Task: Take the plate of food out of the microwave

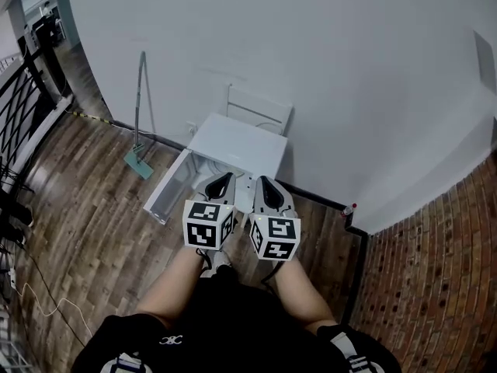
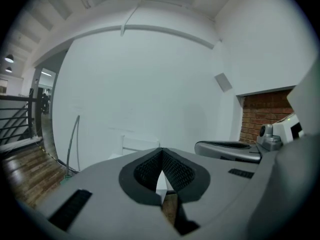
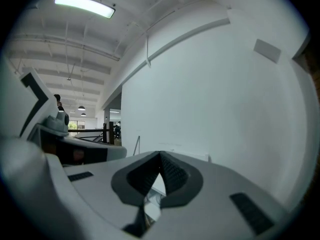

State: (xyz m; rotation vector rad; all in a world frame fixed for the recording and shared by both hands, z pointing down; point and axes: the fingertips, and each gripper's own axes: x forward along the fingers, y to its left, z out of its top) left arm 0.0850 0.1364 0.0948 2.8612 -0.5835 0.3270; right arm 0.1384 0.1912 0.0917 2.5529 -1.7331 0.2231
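In the head view a white microwave (image 1: 239, 148) stands low against the white wall, its door (image 1: 169, 186) swung open to the left. The plate of food is hidden; the grippers cover most of the opening. My left gripper (image 1: 221, 180) and right gripper (image 1: 264, 183) are held side by side just in front of and above the opening. Both are shut with nothing between the jaws. The left gripper view shows my left gripper (image 2: 161, 154) closed, tips meeting, and the right gripper beside it. In the right gripper view my right gripper (image 3: 160, 156) is closed in the same way.
A long-handled floor tool (image 1: 140, 155) leans on the wall left of the microwave. A white frame (image 1: 260, 109) stands behind it. A black railing (image 1: 23, 103) runs at far left, a brick surface (image 1: 439, 263) at right with a small bottle (image 1: 348, 210) by its corner.
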